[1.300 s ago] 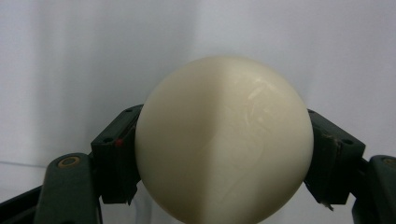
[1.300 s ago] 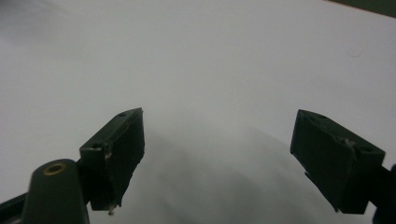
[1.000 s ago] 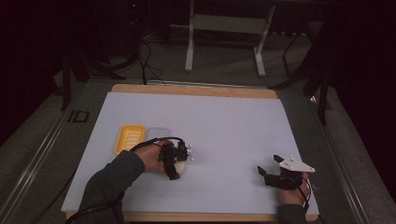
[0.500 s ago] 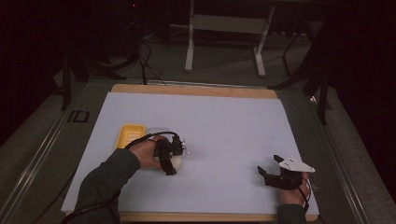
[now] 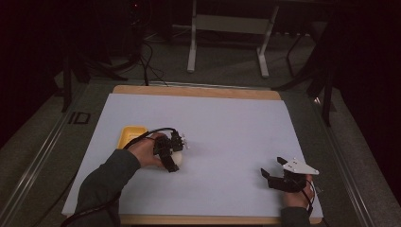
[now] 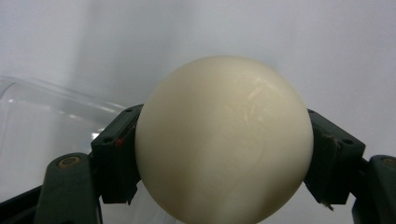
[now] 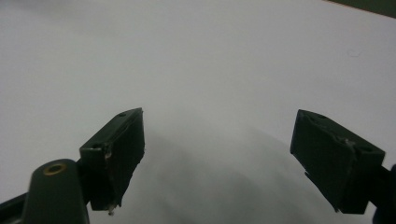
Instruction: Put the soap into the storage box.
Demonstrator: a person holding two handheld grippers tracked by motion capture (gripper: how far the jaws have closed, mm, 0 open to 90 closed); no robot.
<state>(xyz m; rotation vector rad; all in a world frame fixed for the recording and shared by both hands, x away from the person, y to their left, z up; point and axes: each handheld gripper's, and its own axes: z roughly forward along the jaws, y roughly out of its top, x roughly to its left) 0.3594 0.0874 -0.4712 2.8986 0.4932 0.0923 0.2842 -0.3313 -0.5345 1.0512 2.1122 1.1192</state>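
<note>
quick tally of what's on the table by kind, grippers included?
Hand-held gripper: 2 (left hand-held gripper, right hand-held gripper)
Cream ball: 1
Yellow tray: 1
Clear plastic container: 1
Total: 5

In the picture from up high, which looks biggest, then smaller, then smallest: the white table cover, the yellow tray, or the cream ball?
1. White table cover, by far the biggest.
2. Yellow tray, though the left hand hides part of it.
3. Cream ball, mostly hidden by the left gripper holding it.

right claw (image 7: 219, 158) | jaws spread wide, nothing between | over bare white table (image 7: 196, 60)
</note>
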